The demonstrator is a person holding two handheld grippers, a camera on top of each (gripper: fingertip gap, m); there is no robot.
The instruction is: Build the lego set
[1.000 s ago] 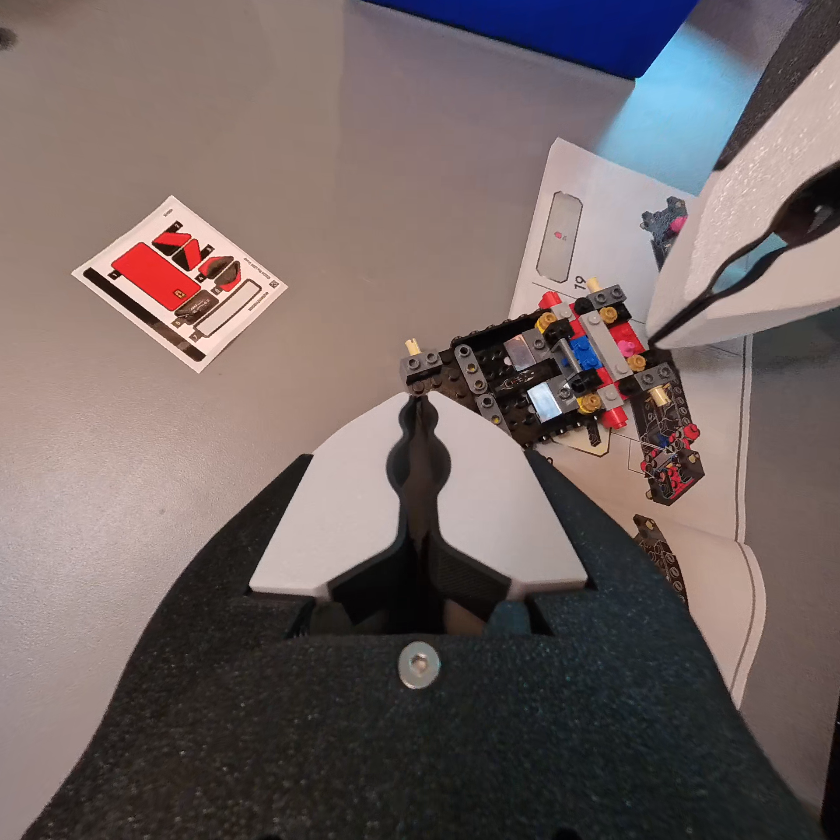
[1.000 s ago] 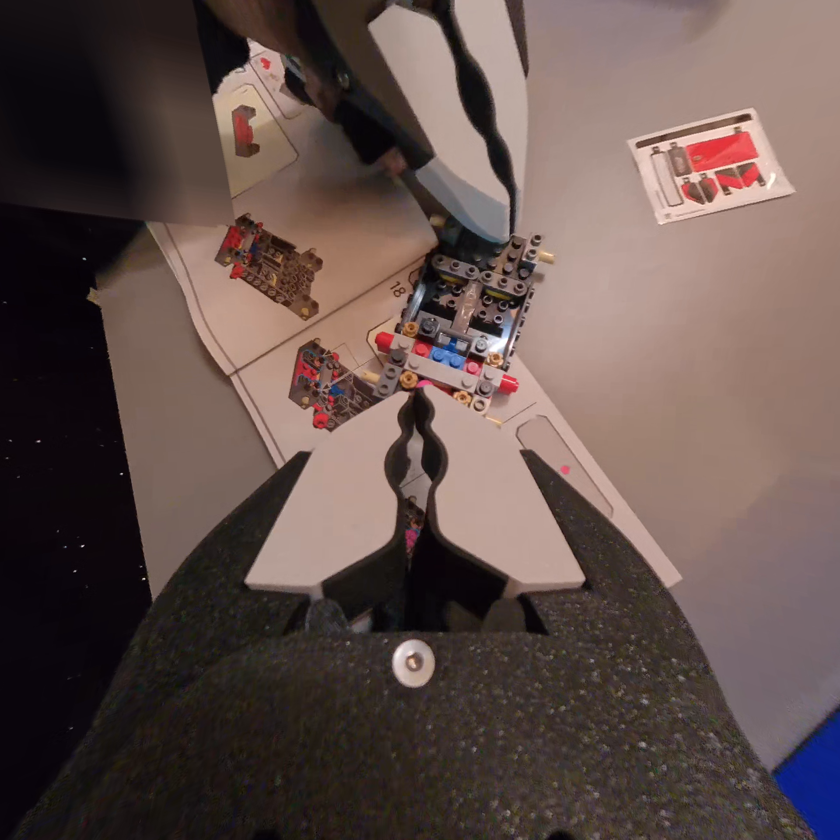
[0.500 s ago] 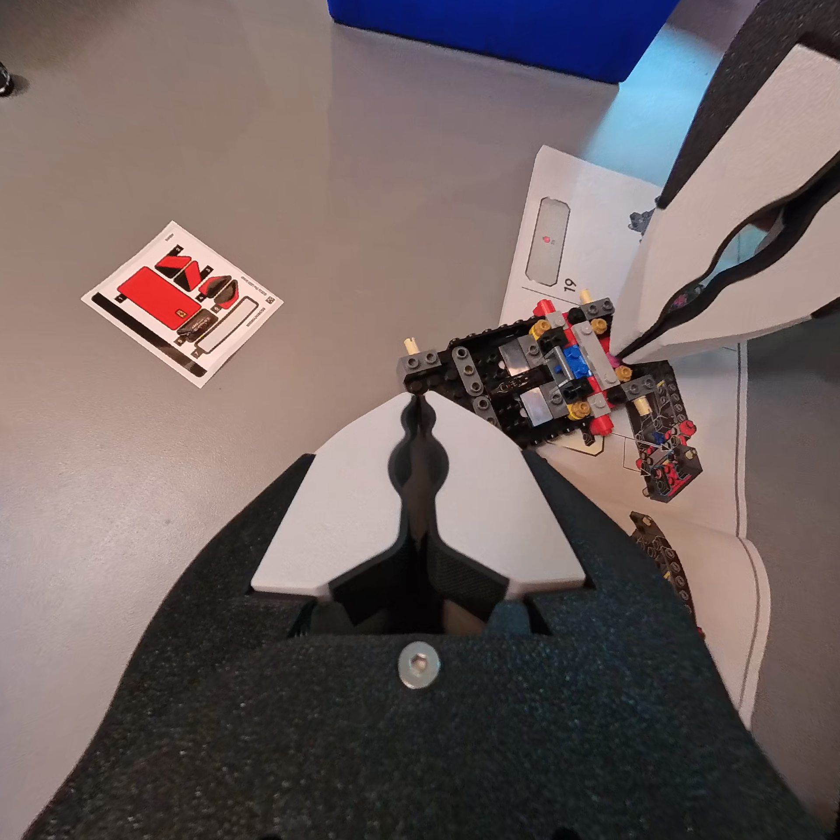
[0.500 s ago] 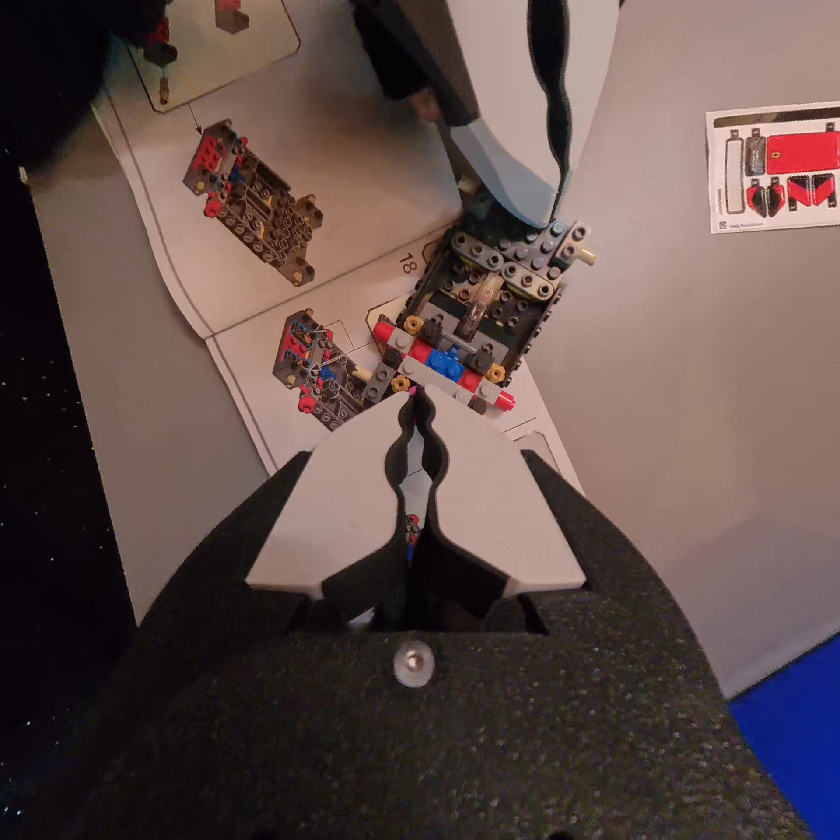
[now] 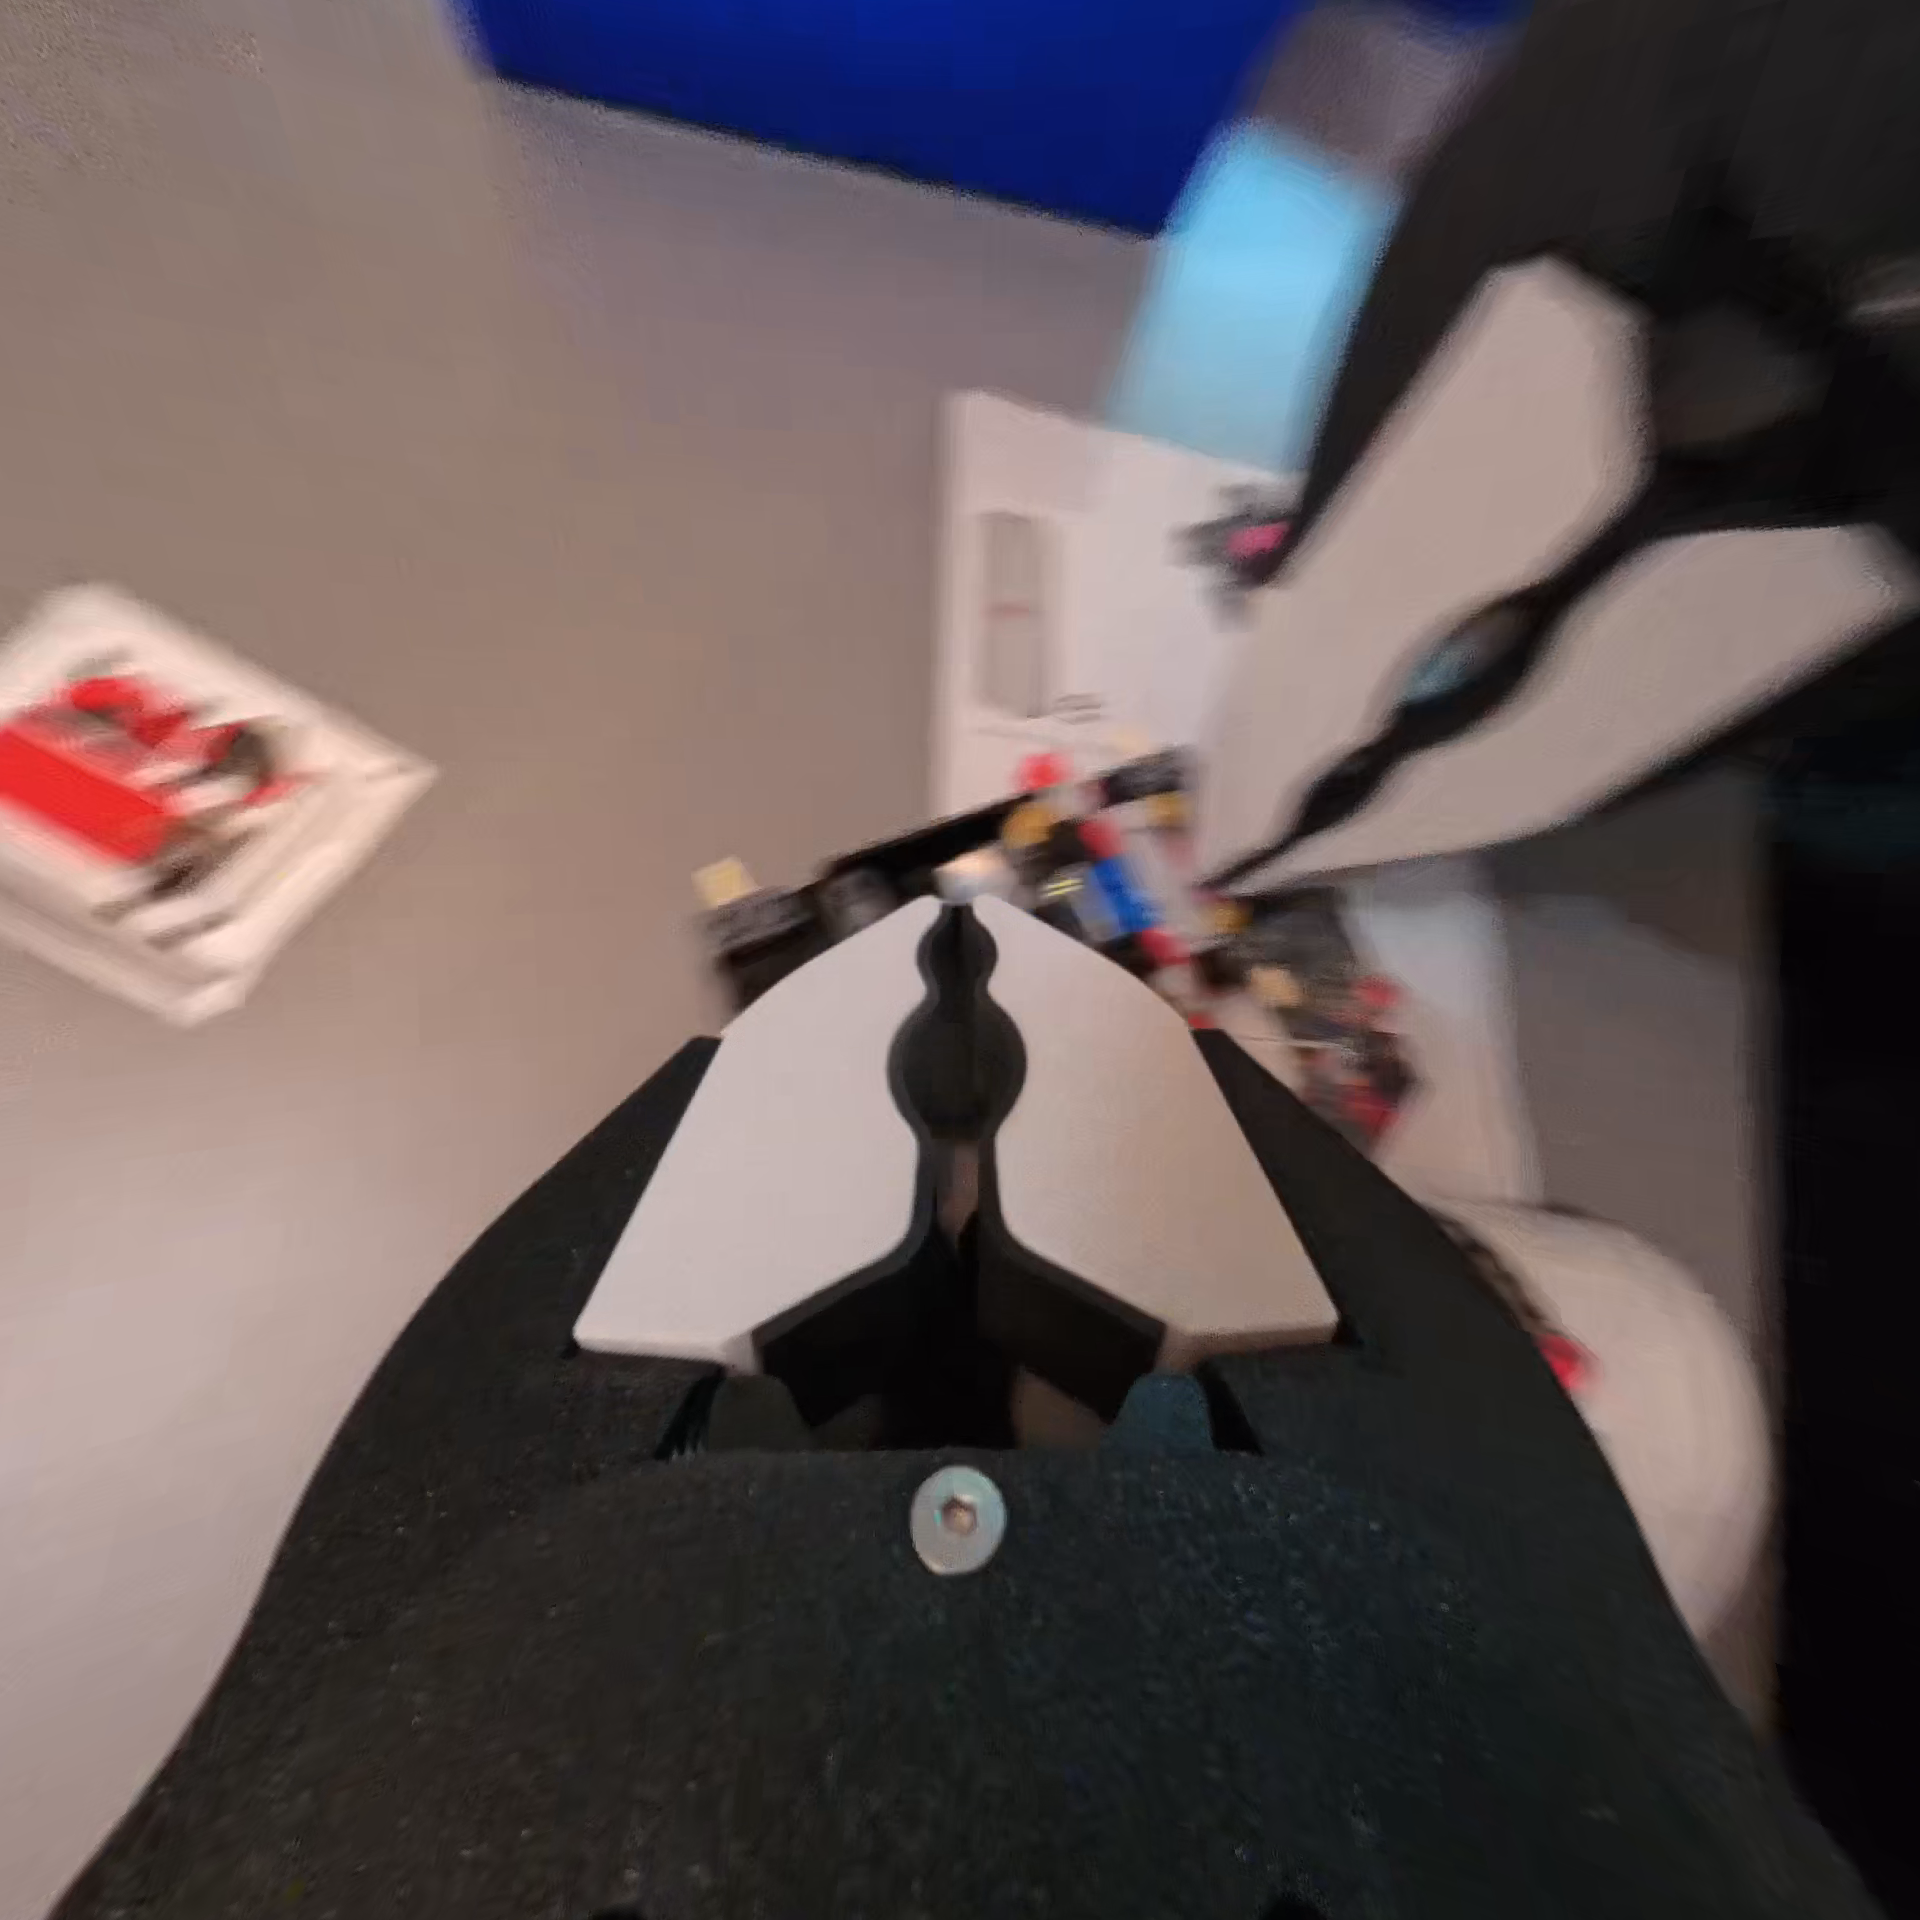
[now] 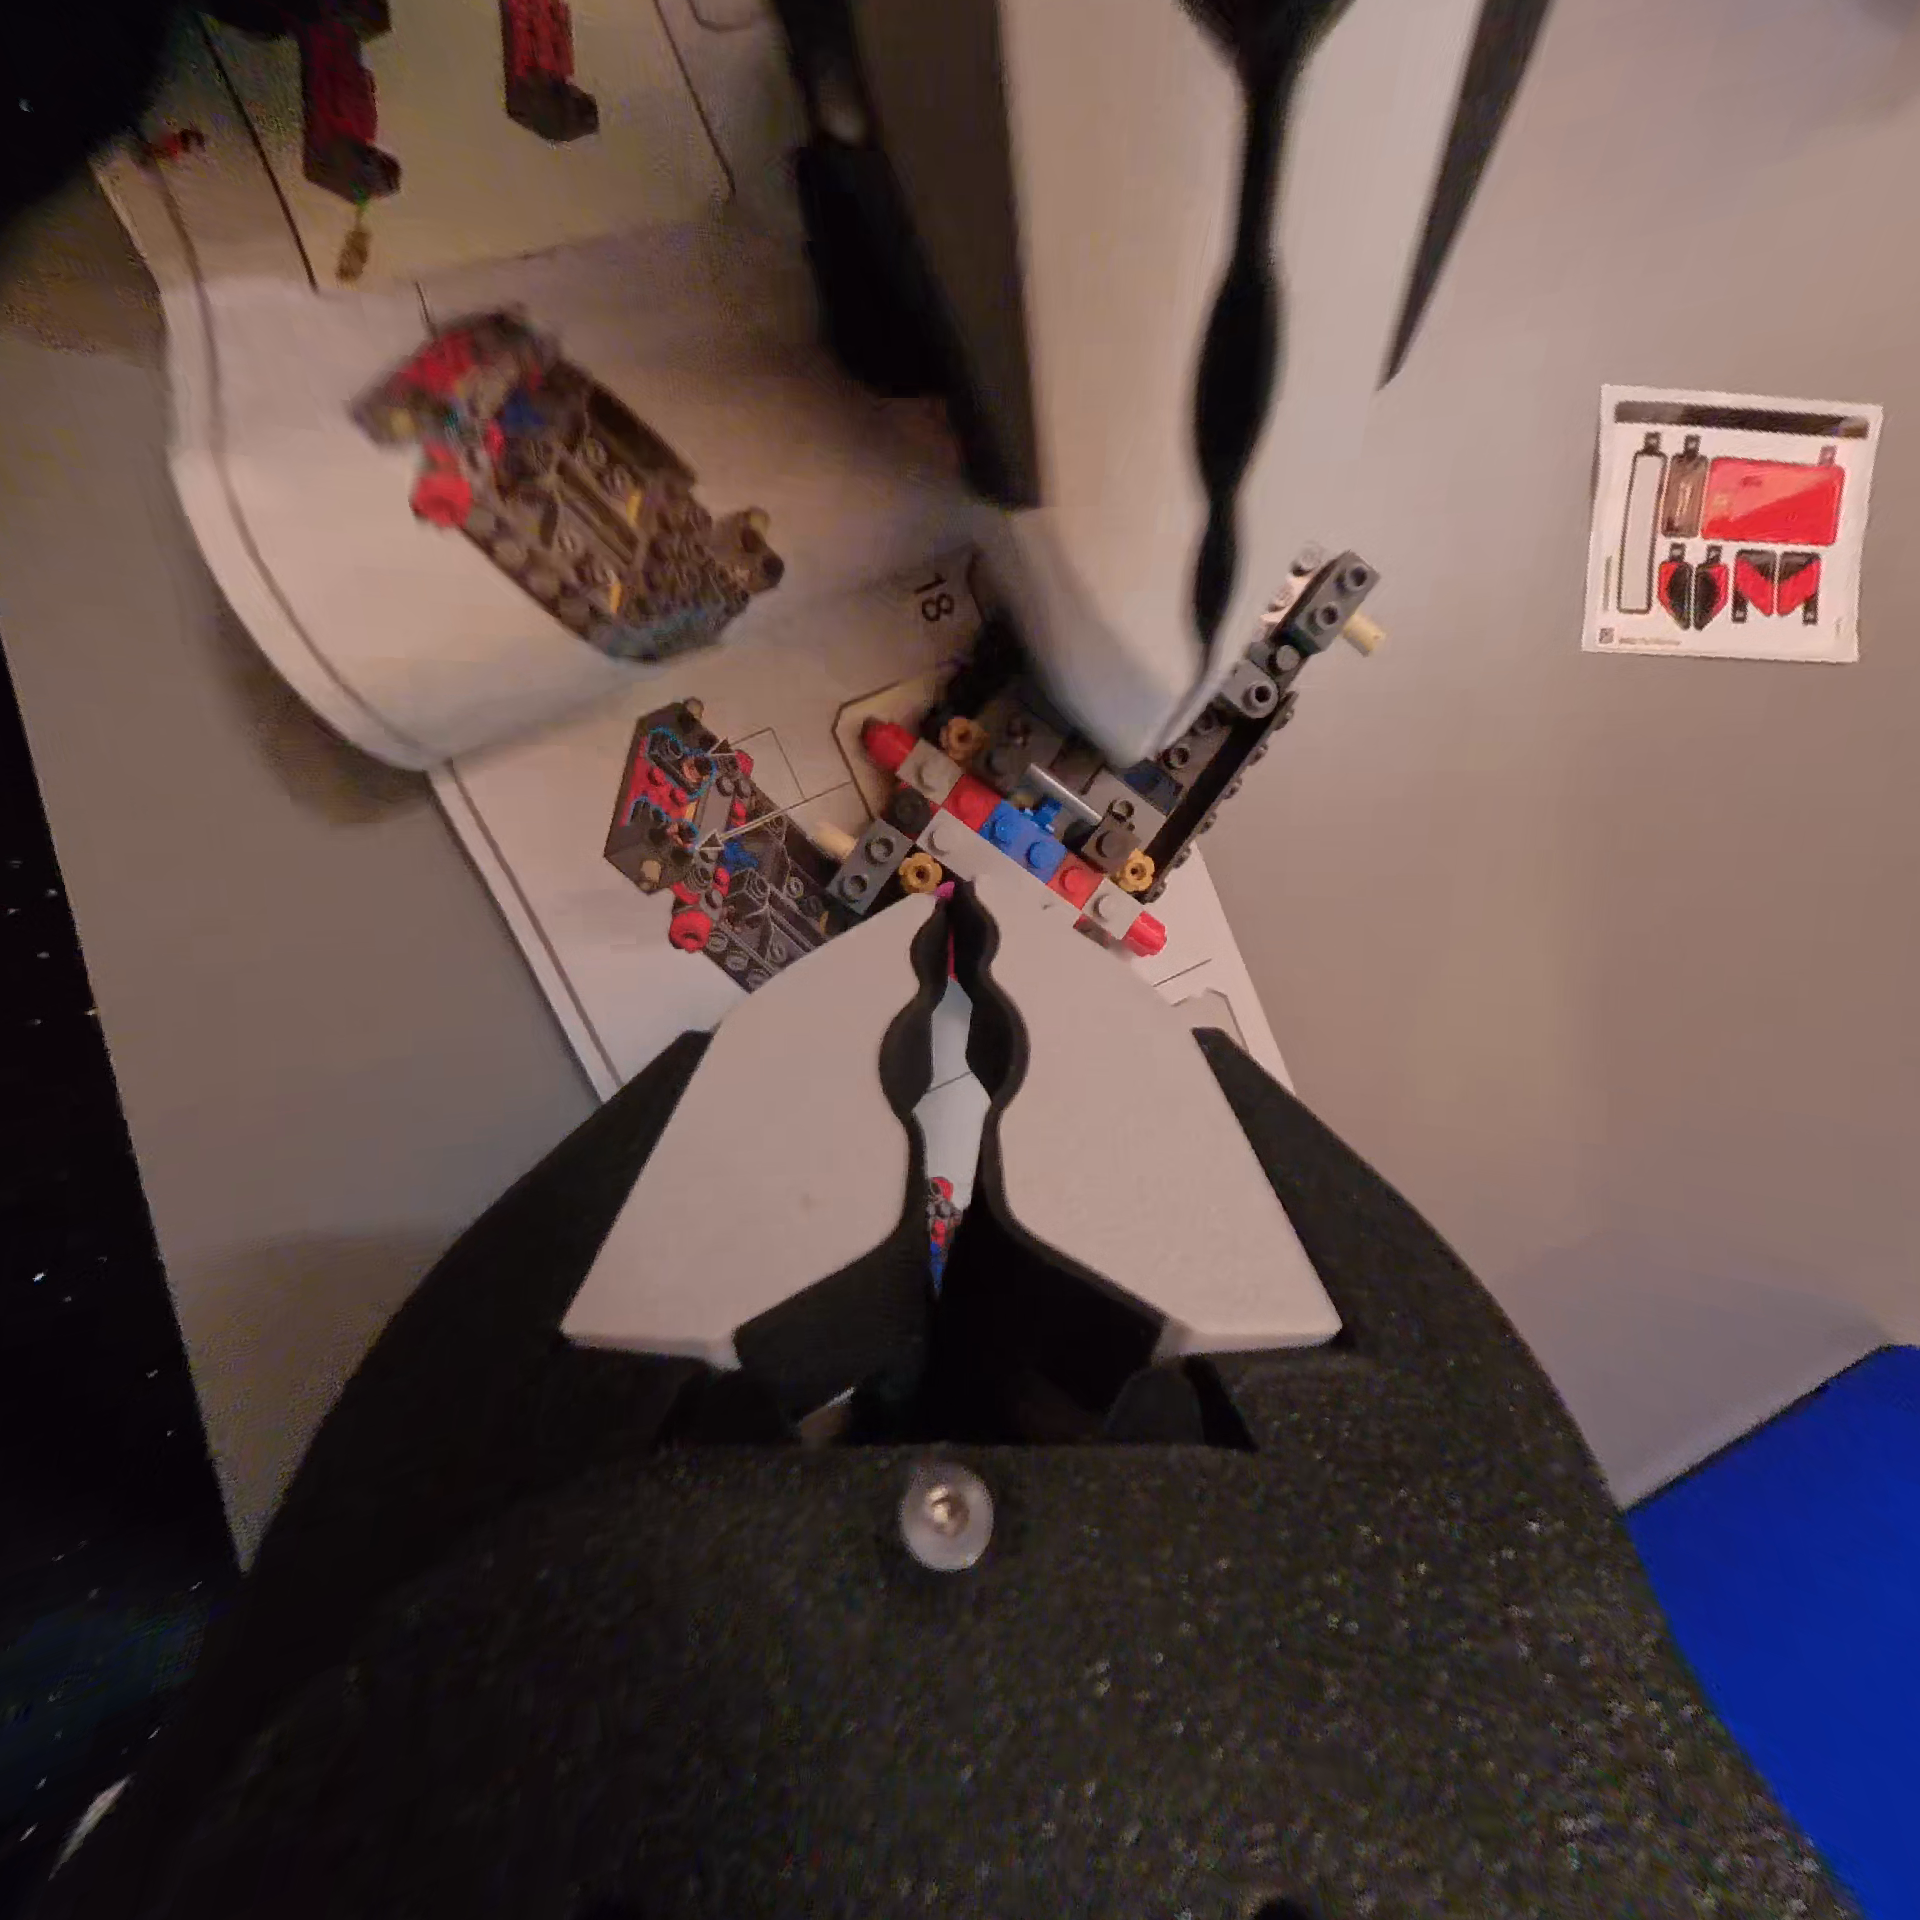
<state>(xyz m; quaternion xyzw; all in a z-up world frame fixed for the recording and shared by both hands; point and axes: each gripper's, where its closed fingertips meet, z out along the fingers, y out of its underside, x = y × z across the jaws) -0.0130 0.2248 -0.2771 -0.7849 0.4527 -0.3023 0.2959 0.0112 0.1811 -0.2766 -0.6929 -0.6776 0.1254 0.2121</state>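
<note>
The lego chassis (image 6: 1049, 821), black with grey, red and blue parts, lies on the open instruction booklet (image 6: 582, 883) with its far end tilted up. My right gripper (image 6: 951, 899) is shut at the chassis's near edge, and a small pink piece (image 6: 947, 914) shows as a sliver between its tips. My left gripper (image 5: 956, 906) is shut, its tips touching the chassis (image 5: 1039, 852). I cannot tell whether it pinches the chassis. The left wrist view is blurred. Each gripper shows in the other's view, the left (image 6: 1164, 727) and the right (image 5: 1221, 878).
A sticker sheet (image 6: 1730, 525) lies on the grey table right of the chassis; it also shows in the left wrist view (image 5: 156, 800). A blue box (image 5: 883, 94) stands beyond the booklet (image 5: 1039, 582). The table's dark edge (image 6: 62, 1143) runs along the left. Some 5 cm of space lies between my two pairs of fingers.
Both grippers have moved in closer on the chassis. The chassis has turned and its far end has tipped up. The left wrist view has become motion-blurred.
</note>
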